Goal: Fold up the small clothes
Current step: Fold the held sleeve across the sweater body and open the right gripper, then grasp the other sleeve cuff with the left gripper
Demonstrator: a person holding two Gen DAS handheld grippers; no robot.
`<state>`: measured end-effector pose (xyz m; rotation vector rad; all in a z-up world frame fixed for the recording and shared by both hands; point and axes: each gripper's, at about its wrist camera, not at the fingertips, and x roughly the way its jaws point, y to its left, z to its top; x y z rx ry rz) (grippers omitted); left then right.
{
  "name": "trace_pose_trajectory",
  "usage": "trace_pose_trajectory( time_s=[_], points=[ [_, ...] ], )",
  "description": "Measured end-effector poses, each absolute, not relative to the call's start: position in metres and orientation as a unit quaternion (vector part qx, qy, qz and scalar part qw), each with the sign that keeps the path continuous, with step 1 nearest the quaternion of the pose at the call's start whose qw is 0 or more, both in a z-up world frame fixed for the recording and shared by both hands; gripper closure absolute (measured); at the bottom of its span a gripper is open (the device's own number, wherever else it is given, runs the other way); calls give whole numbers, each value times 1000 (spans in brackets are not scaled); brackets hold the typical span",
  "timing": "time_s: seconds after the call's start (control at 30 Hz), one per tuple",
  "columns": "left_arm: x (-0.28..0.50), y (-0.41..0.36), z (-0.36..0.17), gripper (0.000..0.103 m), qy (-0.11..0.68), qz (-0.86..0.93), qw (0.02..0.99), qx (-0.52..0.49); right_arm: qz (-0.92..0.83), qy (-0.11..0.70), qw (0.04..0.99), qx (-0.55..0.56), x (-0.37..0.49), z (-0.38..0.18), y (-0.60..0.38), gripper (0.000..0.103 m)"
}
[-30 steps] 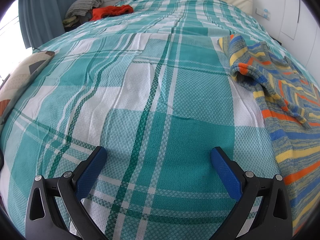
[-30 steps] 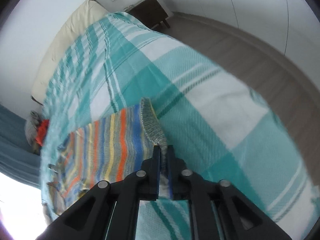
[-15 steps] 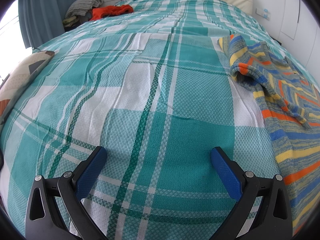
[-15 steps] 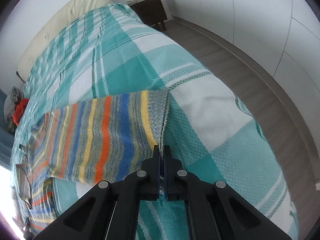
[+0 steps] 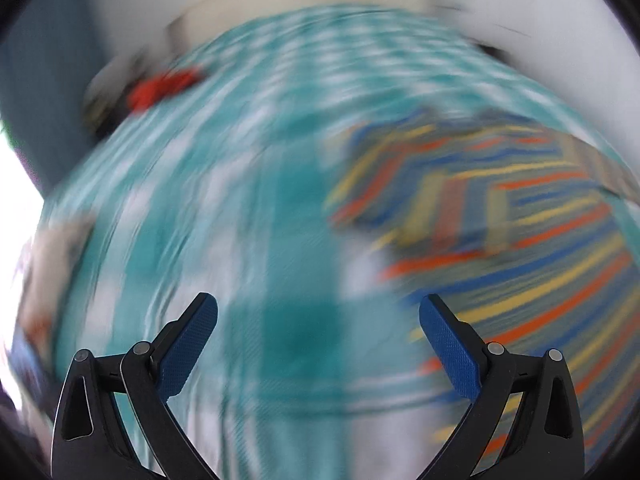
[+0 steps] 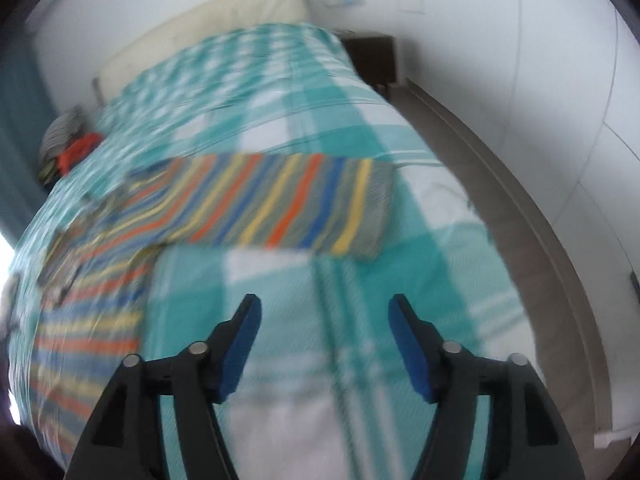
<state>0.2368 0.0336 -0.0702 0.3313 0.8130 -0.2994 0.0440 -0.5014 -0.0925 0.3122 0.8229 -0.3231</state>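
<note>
A striped knit sweater in orange, blue, yellow and grey lies on the teal plaid bed cover. One sleeve stretches flat to the right; the body lies at the left. My right gripper is open and empty, above the cover just in front of the sleeve. In the blurred left wrist view the sweater fills the right side. My left gripper is open and empty over bare cover, left of the sweater.
A pile of clothes with a red garment sits at the far left corner of the bed. A cream headboard stands at the back. A dark nightstand and grey floor lie to the right of the bed.
My right gripper has opened and let go of the sleeve cuff, which now lies flat on the bed. My left gripper has lifted and swung toward the sweater; both views are blurred.
</note>
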Motion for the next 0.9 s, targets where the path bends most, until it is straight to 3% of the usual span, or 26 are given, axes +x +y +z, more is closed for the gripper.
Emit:
trace_pose_trajectory(
  time_s=[0.1,0.2,0.33,0.4,0.43,0.47,0.63,0.77,0.9],
  points=[
    [246,-46,-63,2,398,-223,862,219,-126,390,900,146,25,-94,-465,36],
    [260,-103,-90,3,432,-254,820,277,-104,382,906,152,16,-99,-437,36],
    [284,-130,-135,29,488,-235,776,323,-92,381,906,158,7,-109,-417,36],
    [294,-128,-142,38,509,-239,771,299,-90,383,904,168,6,-113,-416,36],
    [298,-125,-141,60,520,-248,770,275,-89,383,903,173,4,-115,-416,36],
    [301,-123,-138,94,527,-249,770,260,-90,382,903,174,4,-115,-418,36],
    [317,-65,-90,98,502,-230,821,146,-98,374,908,163,4,-112,-419,36],
    [345,59,-57,98,478,-126,869,-25,-98,366,913,150,2,-109,-413,36],
    [357,178,-73,99,481,12,867,-129,-88,370,914,139,6,-112,-404,36]
  ],
)
